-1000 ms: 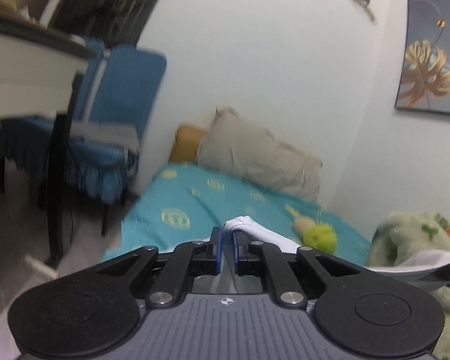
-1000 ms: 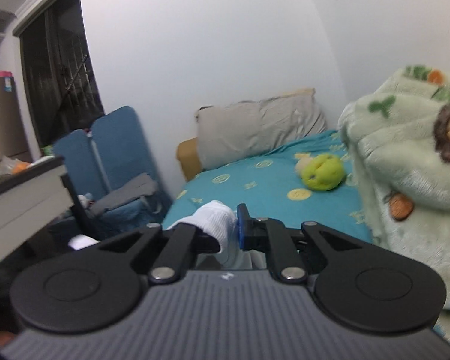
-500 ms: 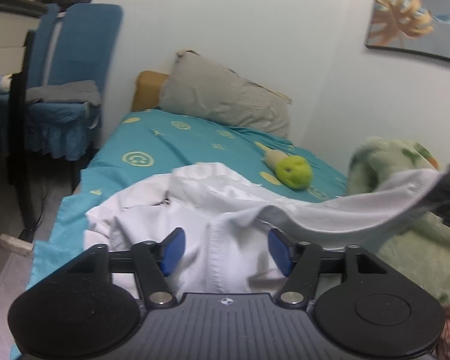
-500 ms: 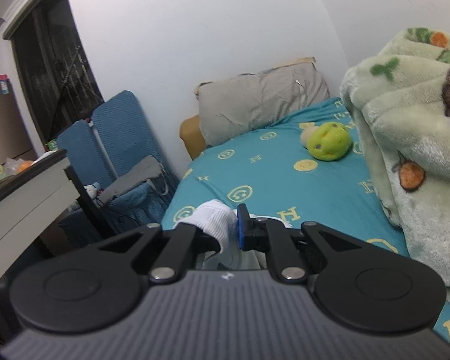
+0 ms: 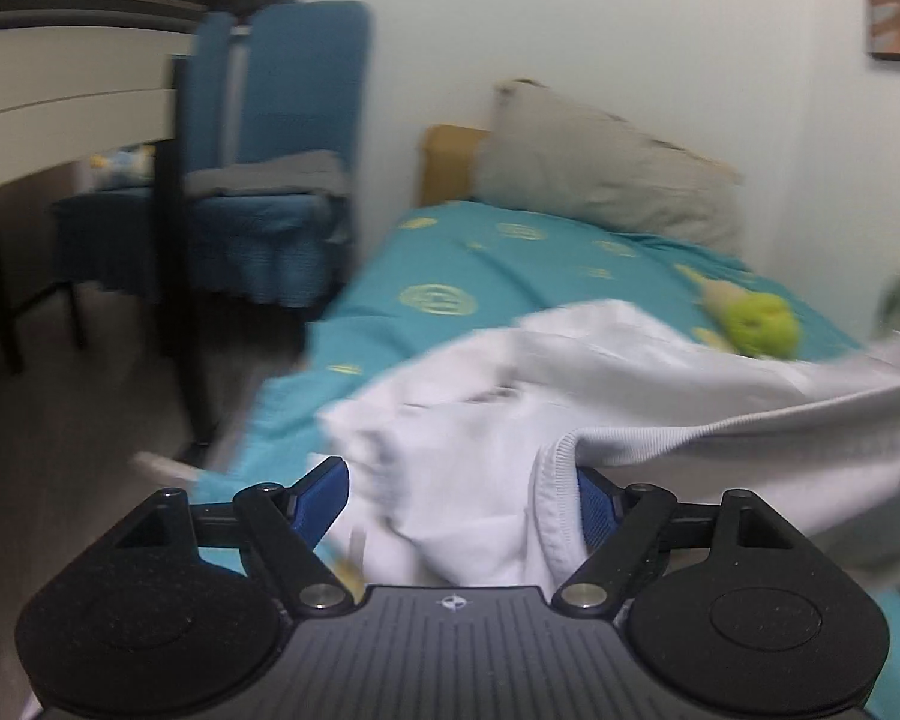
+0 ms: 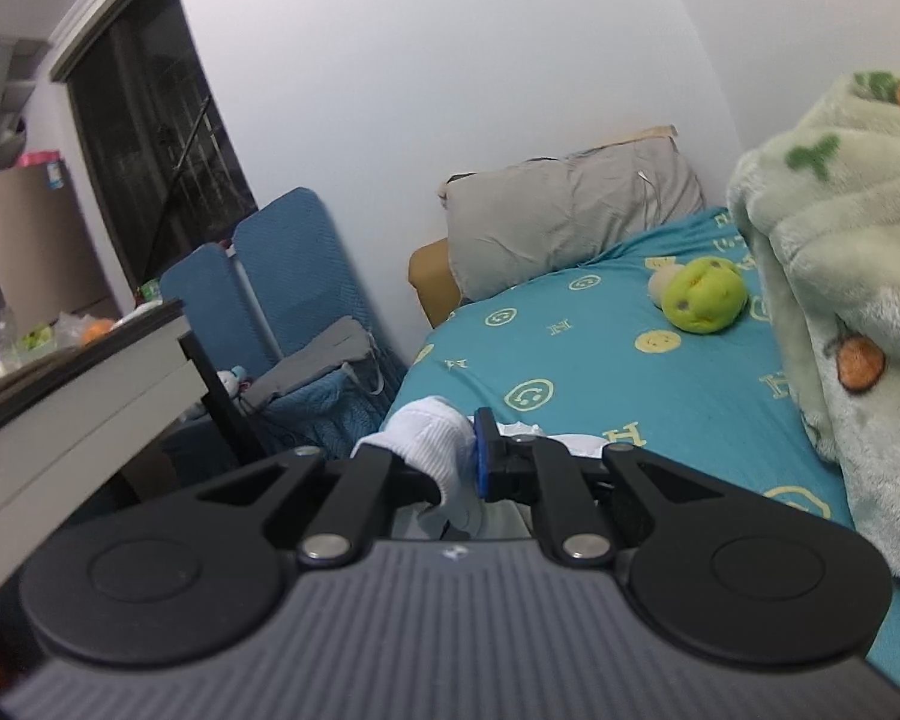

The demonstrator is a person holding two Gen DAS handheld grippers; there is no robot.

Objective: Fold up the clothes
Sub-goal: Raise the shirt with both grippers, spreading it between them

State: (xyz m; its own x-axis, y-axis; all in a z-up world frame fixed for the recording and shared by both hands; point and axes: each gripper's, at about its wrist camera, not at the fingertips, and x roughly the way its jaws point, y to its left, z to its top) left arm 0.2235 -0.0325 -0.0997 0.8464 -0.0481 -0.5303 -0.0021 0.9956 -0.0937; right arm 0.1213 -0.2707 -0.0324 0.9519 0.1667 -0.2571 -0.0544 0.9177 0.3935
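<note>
A white garment [image 5: 510, 396] lies bunched on the near end of the teal bed [image 5: 510, 264]. My left gripper [image 5: 462, 501] is open just above it; cloth lies between the jaws and a ribbed hem drapes against the right finger [image 5: 594, 507]. A stretch of the garment runs off to the right edge, taut. My right gripper [image 6: 468, 462] is shut on a ribbed white edge of the garment [image 6: 432, 432], held over the bed's near left corner. The rest of the cloth is hidden under that gripper.
A grey pillow [image 6: 570, 210] and a green plush toy [image 6: 702, 294] lie on the bed. A fluffy green blanket [image 6: 846, 276] is piled at the right. A blue chair [image 5: 270, 180] and a white desk with a black leg [image 5: 174, 252] stand left of the bed.
My left gripper has opened and let go of the garment, which now lies spread on the bed; the view has swung left. My right gripper stays shut on its edge and has lowered toward the bed.
</note>
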